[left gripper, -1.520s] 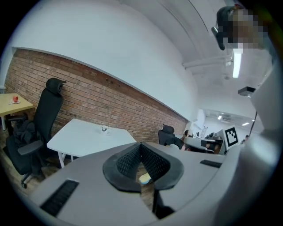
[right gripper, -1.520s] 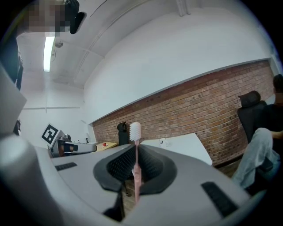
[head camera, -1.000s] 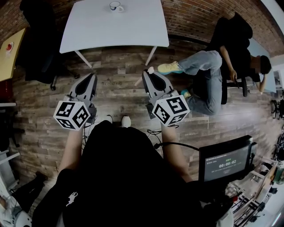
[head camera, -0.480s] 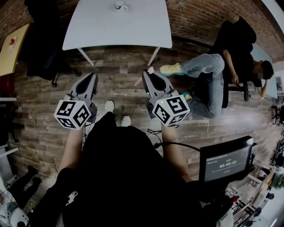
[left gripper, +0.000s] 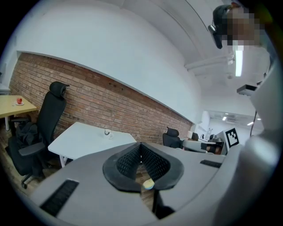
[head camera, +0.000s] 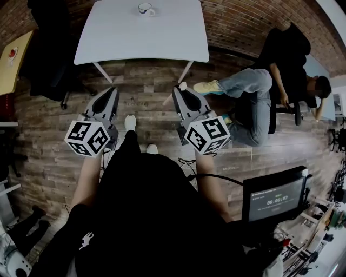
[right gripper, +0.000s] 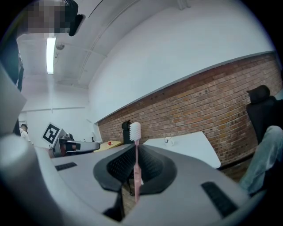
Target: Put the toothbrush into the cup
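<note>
The toothbrush (right gripper: 136, 170) is standing upright between the jaws of the right gripper (right gripper: 135, 150), which are gripping its thin pink handle. The white bristle head is rising above the jaw tips. The cup (head camera: 142, 7) is sitting near the far edge of the white table (head camera: 162, 38), well apart from both grippers. The near edge of the table is facing the person, and wooden floor (head camera: 146, 81) is lying between that edge and the grippers. A black office chair (head camera: 48, 54) is standing at the table's left side and a seated person (head camera: 259, 92) is stretching a leg toward its right side, so the front edge is lying between them.

The left gripper (head camera: 112, 93) is hanging over the floor beside the right one, and its jaws are resting together without gripping a thing.

The head view is showing only the white tip of the toothbrush at the nose of the right gripper; the pink handle is showing only in the right gripper view. That view is also showing the cup, small, just right of the bristle head, in front of a brick wall (right gripper: 212, 106). The left gripper view is showing the cup on the table with the office chair at its left. Only the head view is showing a monitor (head camera: 275, 197) at the person's right.
</note>
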{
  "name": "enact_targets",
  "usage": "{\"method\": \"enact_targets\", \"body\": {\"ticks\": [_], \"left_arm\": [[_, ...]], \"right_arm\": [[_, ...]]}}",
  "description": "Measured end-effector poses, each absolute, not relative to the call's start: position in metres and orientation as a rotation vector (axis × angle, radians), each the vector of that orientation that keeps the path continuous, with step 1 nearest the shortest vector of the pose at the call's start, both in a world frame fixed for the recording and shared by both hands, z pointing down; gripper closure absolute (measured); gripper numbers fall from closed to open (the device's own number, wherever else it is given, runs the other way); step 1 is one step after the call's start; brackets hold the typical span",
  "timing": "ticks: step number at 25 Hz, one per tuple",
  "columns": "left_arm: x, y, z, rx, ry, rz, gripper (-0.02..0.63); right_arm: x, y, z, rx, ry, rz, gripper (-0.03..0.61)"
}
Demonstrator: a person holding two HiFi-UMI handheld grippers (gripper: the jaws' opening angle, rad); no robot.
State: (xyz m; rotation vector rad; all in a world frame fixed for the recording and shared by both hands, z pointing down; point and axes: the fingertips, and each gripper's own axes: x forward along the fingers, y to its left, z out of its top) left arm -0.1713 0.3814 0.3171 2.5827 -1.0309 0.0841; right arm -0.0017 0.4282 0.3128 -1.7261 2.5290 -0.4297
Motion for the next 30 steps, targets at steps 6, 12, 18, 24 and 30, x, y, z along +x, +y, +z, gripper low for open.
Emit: {"method": "enact_targets", "body": {"ticks": [6,12,18,24,30], "left_arm": [[-0.162,0.353,0.322,2.601,-1.003,0.103,0.609],[-0.158,0.318,0.322,2.603,-0.978,0.1,0.609],[-0.151,0.266,0.336,2.617,-0.945,0.129,0.609],[-0.161,0.237,0.322,2.641,-0.88,0.13,0.609],[-0.164,0.204,0.319,2.667,-0.816,0.16,0.609]], "right_arm": [[-0.003,0.4,0.315,-1.723,2.541,-0.436,0.562],[-0.005,0.366,0.314,-1.727,2.548,-0.434,0.563],[-0.002,0.317,0.325,-1.763,2.535,-0.446,0.563],[-0.016,0.29,0.309,-1.809,2.51,-0.433,0.563],[-0.028,0.26,0.304,-1.855,2.484,-0.443,0.561]]}}
